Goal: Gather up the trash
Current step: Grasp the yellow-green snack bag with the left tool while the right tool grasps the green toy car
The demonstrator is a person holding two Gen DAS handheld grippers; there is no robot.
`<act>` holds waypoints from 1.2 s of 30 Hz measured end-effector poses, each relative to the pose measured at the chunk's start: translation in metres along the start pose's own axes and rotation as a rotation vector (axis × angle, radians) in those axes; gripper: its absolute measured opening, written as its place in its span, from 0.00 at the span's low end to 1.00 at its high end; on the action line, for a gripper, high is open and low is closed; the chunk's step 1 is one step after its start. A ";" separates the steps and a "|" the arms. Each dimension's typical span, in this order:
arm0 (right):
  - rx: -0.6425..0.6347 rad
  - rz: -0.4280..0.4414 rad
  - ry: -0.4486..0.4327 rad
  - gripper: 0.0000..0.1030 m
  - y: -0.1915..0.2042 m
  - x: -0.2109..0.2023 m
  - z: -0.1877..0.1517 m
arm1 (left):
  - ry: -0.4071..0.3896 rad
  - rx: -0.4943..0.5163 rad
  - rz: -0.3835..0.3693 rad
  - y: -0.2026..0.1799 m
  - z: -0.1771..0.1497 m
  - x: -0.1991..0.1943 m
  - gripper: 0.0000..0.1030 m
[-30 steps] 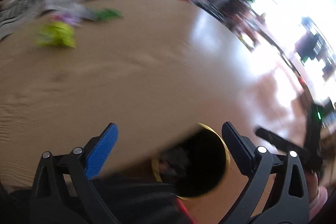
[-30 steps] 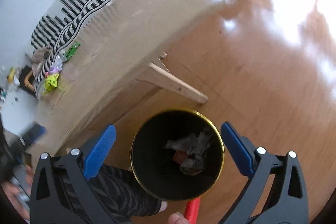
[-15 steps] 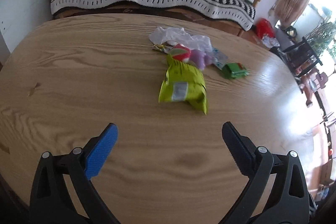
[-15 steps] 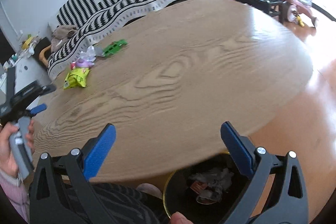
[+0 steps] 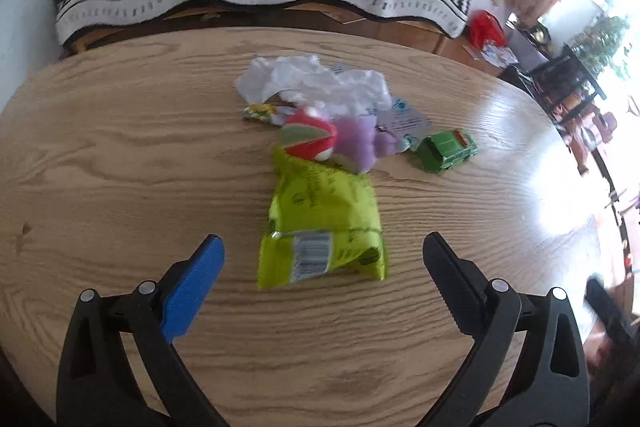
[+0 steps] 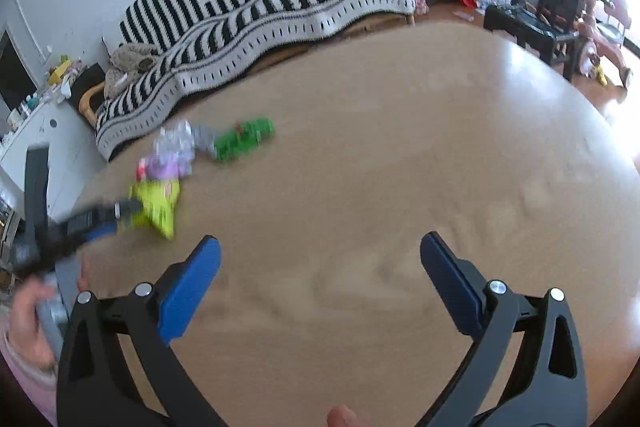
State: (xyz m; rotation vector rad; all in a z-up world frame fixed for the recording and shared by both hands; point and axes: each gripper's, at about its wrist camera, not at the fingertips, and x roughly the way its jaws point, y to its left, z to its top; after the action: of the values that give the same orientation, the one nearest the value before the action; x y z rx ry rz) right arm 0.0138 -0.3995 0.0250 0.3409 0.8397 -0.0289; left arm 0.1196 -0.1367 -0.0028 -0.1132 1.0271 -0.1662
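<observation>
Left wrist view: the left gripper (image 5: 322, 259) hangs over the table (image 5: 120, 163) with fingers spread wide and nothing between them. Just ahead lies a green bag (image 5: 324, 223). Past it, toward the table's far edge, a red-and-green ball (image 5: 308, 141), a purple lump (image 5: 360, 143), white plastic (image 5: 312, 81) and a green toy truck (image 5: 448, 150) cluster together.

Right wrist view: the right gripper (image 6: 320, 263) is also spread and empty above bare wood. The blurred pile (image 6: 172, 163) sits near the table's left edge, the left gripper's tip (image 6: 104, 217) reaching the bag.
</observation>
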 end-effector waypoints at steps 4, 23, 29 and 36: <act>-0.042 -0.043 0.003 0.94 0.031 0.046 0.034 | 0.008 0.032 0.042 0.000 0.009 0.016 0.94; -0.183 -0.155 0.139 0.94 0.081 0.174 0.063 | 0.008 0.011 0.021 0.012 0.010 0.043 0.94; -0.179 -0.191 0.133 0.94 0.050 0.155 0.053 | -0.002 -0.013 0.024 0.023 0.011 0.041 0.94; -0.205 -0.201 0.152 0.94 0.057 0.159 0.053 | -0.057 0.021 -0.026 0.028 0.009 0.040 0.93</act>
State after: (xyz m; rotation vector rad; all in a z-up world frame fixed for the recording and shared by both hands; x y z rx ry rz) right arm 0.1682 -0.3449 -0.0431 0.0647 1.0161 -0.1043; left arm 0.1499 -0.1167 -0.0372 -0.1118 0.9674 -0.1968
